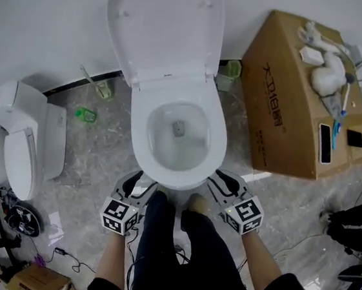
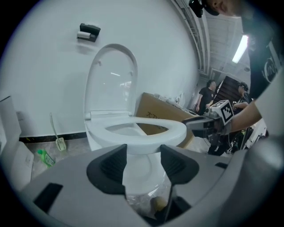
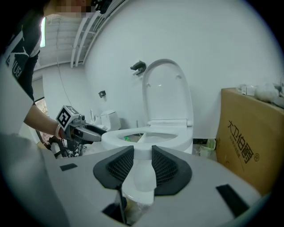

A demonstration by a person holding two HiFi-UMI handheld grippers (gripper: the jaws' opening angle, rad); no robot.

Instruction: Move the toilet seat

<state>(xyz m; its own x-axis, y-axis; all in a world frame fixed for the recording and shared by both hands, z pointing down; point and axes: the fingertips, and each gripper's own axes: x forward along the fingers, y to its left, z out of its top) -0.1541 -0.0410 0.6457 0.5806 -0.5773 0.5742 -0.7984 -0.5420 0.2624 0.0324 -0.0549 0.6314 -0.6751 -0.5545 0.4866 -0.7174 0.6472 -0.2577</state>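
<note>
**Both grippers at the seat's front edge, jaws apart**

The seat (image 1: 215,145) lies about level over the bowl (image 1: 159,138). The lid (image 1: 165,29) stands up against the wall behind it. The left gripper (image 1: 139,183) and the right gripper (image 1: 225,182) sit at the front rim, 1 on each side of the nose. In its own view each gripper has its 2 jaws spread. The seat's front edge lies just past the tips and only the white pedestal (image 2: 138,173) shows in the gap, so neither gripper pinches anything. Whether the tips touch the rim I cannot tell.

The seat looks like a rigid ring of moulded plastic, probably light, and smooth and glossy (so pads could slide on it). It likely swings on hinges at the back, so the front edge should give the most leverage and is the place to take hold. Both sides should rise evenly so the ring does not twist at the hinges. If let go partway it would likely slam onto the ceramic. A box (image 1: 289,108) stands near the toilet on the right, and looks clear of the seat's swing.
</note>
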